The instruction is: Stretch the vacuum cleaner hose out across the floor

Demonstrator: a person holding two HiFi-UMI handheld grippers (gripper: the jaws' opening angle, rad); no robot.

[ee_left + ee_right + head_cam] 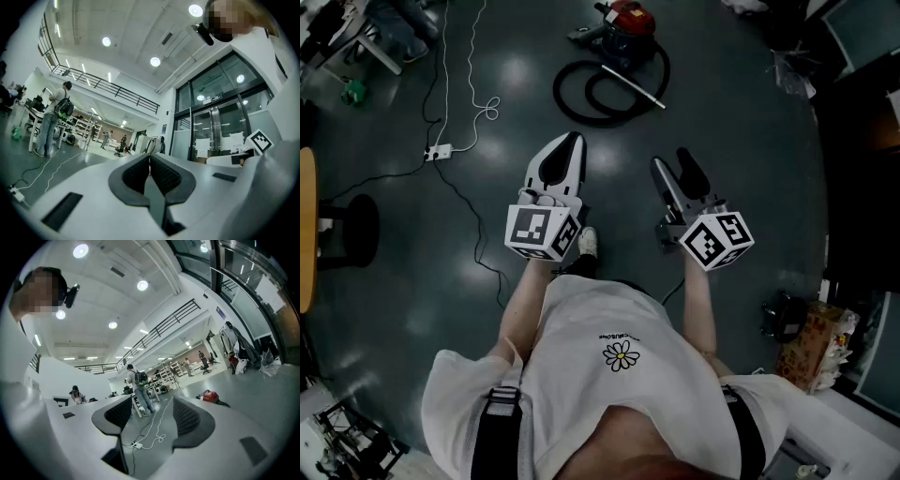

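Observation:
A red vacuum cleaner [626, 19] stands on the dark floor at the top of the head view, small and red in the right gripper view as the vacuum [210, 396]. Its black hose [581, 94] lies coiled in loops beside it, with a silver wand [633, 86] across the coil. My left gripper [569, 148] is held above the floor well short of the hose, jaws shut with nothing between them. My right gripper [672, 161] hangs beside it, open and empty. Both point toward the vacuum.
A white power strip [438, 152] with white and black cables [473, 103] lies on the floor at the left. A round stool base [356, 230] and a wooden table edge [307, 234] sit at far left. Boxes and bags [811, 342] stand at the right. A person with a backpack [138, 385] stands in the distance.

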